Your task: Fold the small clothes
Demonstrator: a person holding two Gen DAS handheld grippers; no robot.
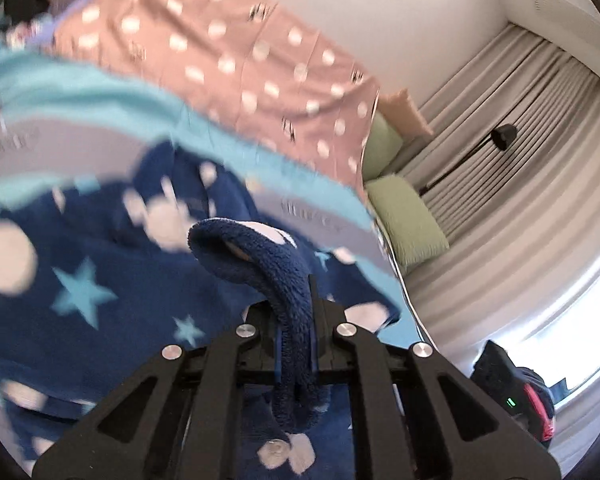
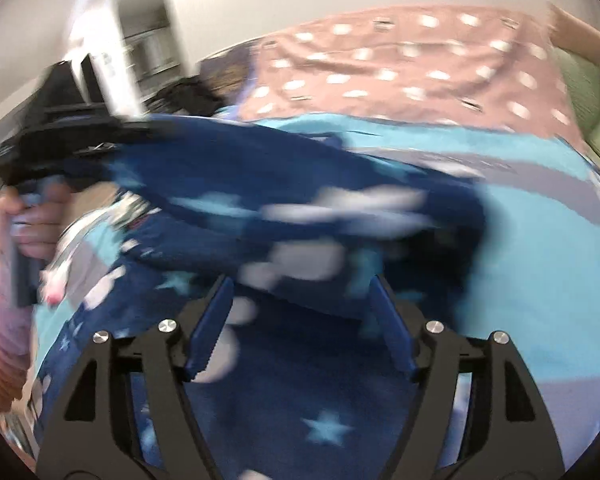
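Observation:
A navy fleece garment [image 1: 100, 280] with pale blue stars and white blobs lies on a turquoise and grey blanket [image 1: 80, 92]. My left gripper [image 1: 294, 320] is shut on a raised fold of it, and the fold curls up over the jaws. In the right wrist view, the left gripper [image 2: 136, 132] appears blurred at the upper left, held by a hand [image 2: 36, 224], lifting an edge of the garment [image 2: 320, 176]. My right gripper [image 2: 300, 320] stands open just above the garment, its blue pads [image 2: 210, 332] apart and pressing on nothing.
The blanket lies on a bed with a pink cover with white dots [image 1: 240, 60]. Green pillows [image 1: 404, 224] sit at the bed's end, with curtains [image 1: 520, 140] and a black lamp [image 1: 504, 136] behind. A black device with a green light [image 1: 512, 392] is at the lower right.

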